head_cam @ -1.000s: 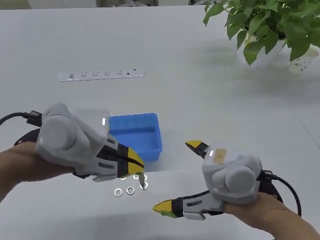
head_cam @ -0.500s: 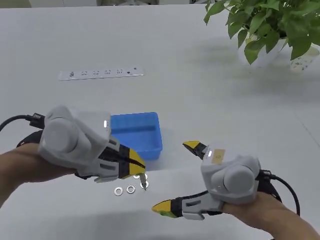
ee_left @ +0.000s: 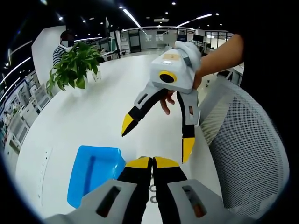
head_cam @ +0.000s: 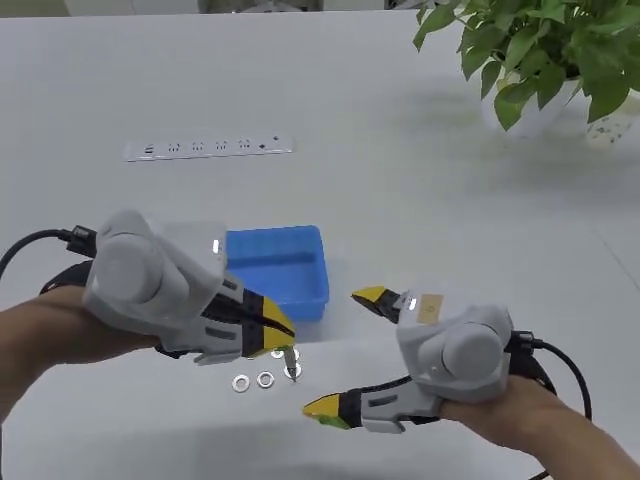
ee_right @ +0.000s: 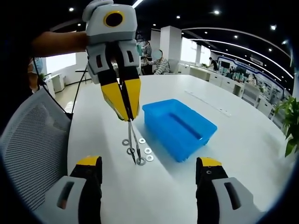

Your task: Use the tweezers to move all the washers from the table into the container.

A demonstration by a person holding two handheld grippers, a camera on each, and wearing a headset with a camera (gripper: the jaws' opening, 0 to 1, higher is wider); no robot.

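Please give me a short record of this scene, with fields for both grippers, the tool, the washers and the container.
left gripper: shut on the tweezers, tips down among the washers
right gripper: open, holding nothing
washers: several, on the table beside the container
container: blue, open top, no washer visible inside
background: plant, power strip

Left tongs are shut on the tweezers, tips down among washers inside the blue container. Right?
No: the washers lie on the table beside the blue container, not inside it. The left tongs are shut on the tweezers, tips down among them, as the right gripper view shows.
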